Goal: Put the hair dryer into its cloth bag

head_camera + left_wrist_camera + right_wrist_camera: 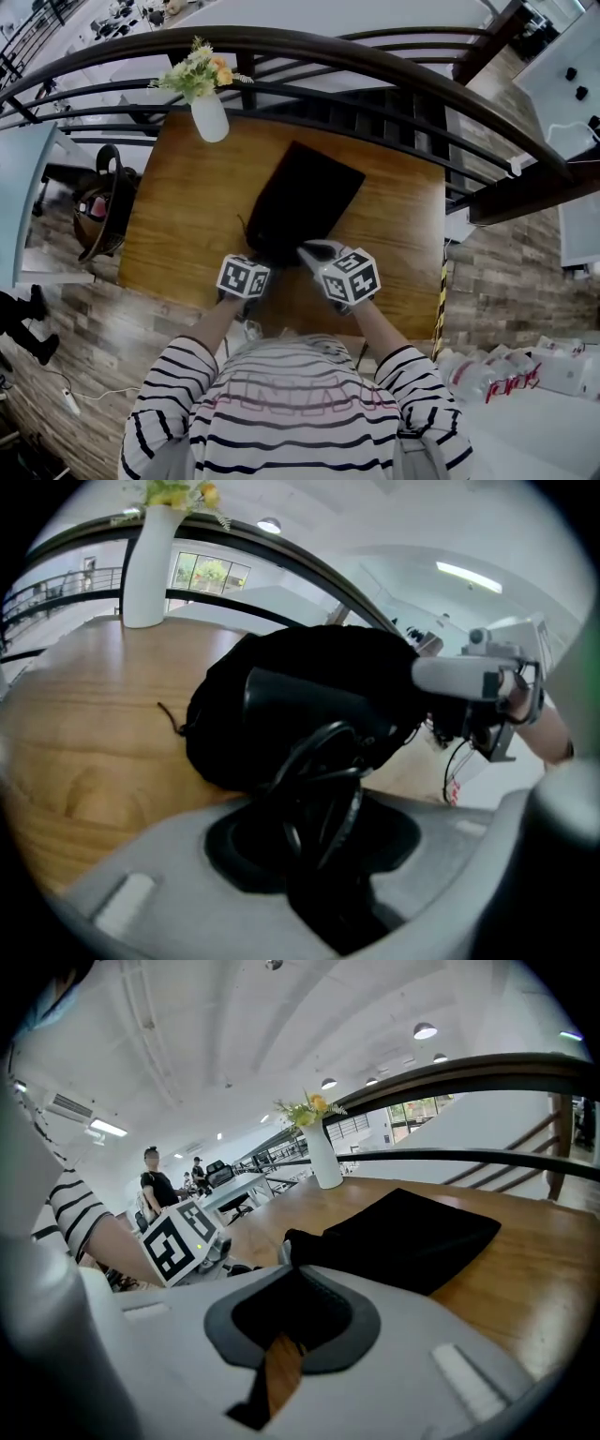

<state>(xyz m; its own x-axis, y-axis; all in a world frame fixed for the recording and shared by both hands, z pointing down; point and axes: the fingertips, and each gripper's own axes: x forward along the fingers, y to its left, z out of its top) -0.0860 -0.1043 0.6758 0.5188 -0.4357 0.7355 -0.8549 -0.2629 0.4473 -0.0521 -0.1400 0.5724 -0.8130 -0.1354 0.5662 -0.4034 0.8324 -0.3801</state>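
Note:
A black cloth bag [305,197] lies on the wooden table [178,216], its mouth toward me. My left gripper [258,261] is shut on the black hair dryer [300,705], whose coiled cord [323,780] hangs between the jaws. The dryer's front end sits inside the mouth of the bag [375,658]. My right gripper [306,251] is shut on the edge of the bag's mouth, holding it up just right of the dryer. From the left gripper view the right gripper [427,677] reaches in from the right. In the right gripper view the bag [412,1237] stretches away from the right gripper [291,1260].
A white vase with flowers [208,112] stands at the table's far left corner. A dark curved railing [375,66] runs behind the table. The bag's drawstring [169,714] trails onto the wood at the left. People stand far off in the room.

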